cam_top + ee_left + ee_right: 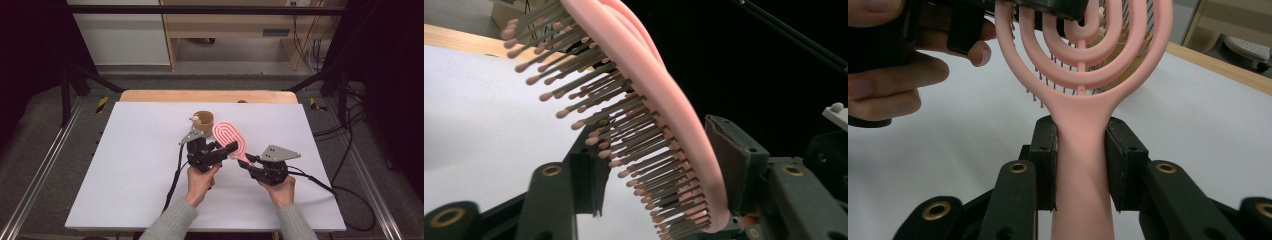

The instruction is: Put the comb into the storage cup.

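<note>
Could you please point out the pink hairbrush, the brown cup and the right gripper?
pink hairbrush [229,135], high view, on its looped head.
brown cup [204,119], high view, on its wall.
right gripper [1081,170], right gripper view, between its fingertips.

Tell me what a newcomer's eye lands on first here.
The pink hairbrush held up over the middle of the white table, between both grippers. The right gripper clamps its handle, while the left gripper has its fingers either side of the bristled head. Just behind it stands a small brown cup with a figure on its rim.

pink hairbrush [674,100], bristles between jaws, white table [479,120]
</note>
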The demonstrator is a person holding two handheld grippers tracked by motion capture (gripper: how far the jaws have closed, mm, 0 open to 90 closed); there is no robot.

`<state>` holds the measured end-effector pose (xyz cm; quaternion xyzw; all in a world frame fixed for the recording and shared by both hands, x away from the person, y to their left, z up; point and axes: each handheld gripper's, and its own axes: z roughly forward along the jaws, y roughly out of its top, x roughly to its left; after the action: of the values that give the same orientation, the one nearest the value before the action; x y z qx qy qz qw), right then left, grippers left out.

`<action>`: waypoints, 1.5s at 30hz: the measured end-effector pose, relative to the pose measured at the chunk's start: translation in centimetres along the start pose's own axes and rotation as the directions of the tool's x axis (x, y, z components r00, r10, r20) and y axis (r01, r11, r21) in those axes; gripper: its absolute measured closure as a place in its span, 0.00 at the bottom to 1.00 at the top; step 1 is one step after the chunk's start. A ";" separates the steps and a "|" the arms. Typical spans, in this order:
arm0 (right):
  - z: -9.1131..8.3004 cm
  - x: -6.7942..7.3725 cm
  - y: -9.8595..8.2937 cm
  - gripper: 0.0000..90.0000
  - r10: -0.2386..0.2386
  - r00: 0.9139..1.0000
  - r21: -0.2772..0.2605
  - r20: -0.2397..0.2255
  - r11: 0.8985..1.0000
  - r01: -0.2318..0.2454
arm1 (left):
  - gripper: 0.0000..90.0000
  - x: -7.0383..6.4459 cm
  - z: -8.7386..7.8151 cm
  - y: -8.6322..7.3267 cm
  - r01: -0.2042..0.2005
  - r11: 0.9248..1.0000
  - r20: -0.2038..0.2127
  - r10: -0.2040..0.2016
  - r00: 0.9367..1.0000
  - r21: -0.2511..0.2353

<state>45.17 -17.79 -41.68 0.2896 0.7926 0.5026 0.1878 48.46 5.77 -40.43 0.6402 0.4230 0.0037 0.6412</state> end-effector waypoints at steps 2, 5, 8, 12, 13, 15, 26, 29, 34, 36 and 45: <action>0.0 0.0 0.0 0.77 0.000 1.000 0.000 0.001 1.000 0.000 | 0.52 0.0 0.0 0.0 0.007 1.000 -0.001 -0.007 1.000 -0.002; 0.0 0.0 0.0 0.77 -0.001 1.000 0.000 0.006 1.000 0.001 | 0.53 0.0 0.0 0.0 0.014 1.000 -0.002 -0.014 1.000 -0.001; 0.1 0.0 -0.1 0.77 -0.002 1.000 0.004 0.009 1.000 0.002 | 0.54 -0.1 0.1 -0.1 0.022 1.000 -0.016 -0.022 1.000 0.001; 0.2 0.0 -0.1 0.77 -0.009 1.000 0.008 0.017 1.000 0.009 | 0.57 -0.1 0.1 -0.2 0.030 1.000 -0.015 -0.030 0.999 -0.002; 0.2 0.0 -0.2 0.77 -0.011 1.000 0.007 0.019 1.000 0.011 | 0.57 -0.2 0.1 -0.2 0.032 0.999 -0.015 -0.032 0.999 -0.005; 0.2 0.0 -0.2 0.77 -0.010 1.000 0.005 0.020 1.000 0.010 | 0.58 -0.2 0.1 -0.3 0.033 0.999 -0.013 -0.033 0.999 -0.008; 0.3 0.1 -0.2 0.77 -0.005 1.000 -0.001 0.020 1.000 0.005 | 0.62 -0.4 0.0 -0.4 0.030 0.999 -0.006 -0.031 1.000 -0.031; 0.3 0.1 -0.2 0.77 -0.007 1.000 -0.003 0.023 1.000 0.007 | 0.64 -0.4 -0.1 -0.5 0.031 0.999 0.002 -0.031 1.000 -0.034; 0.3 0.2 -0.2 0.77 -0.008 1.000 -0.008 0.025 1.000 0.008 | 0.67 -0.5 -0.1 -0.6 0.037 0.998 0.010 -0.037 0.999 -0.045; 0.3 0.2 -0.2 0.77 -0.008 1.000 -0.009 0.025 1.000 0.008 | 0.68 -0.5 -0.2 -0.6 0.038 0.998 0.017 -0.037 0.999 -0.049; 0.4 0.2 -0.2 0.77 -0.001 1.000 -0.010 0.016 1.000 0.001 | 0.70 -0.4 -0.2 -0.7 0.036 0.998 0.034 -0.034 0.999 -0.053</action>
<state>45.19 -17.50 -42.07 0.2925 0.7888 0.5040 0.1957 47.67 5.58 -40.72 0.6153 0.4231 -0.0066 0.6651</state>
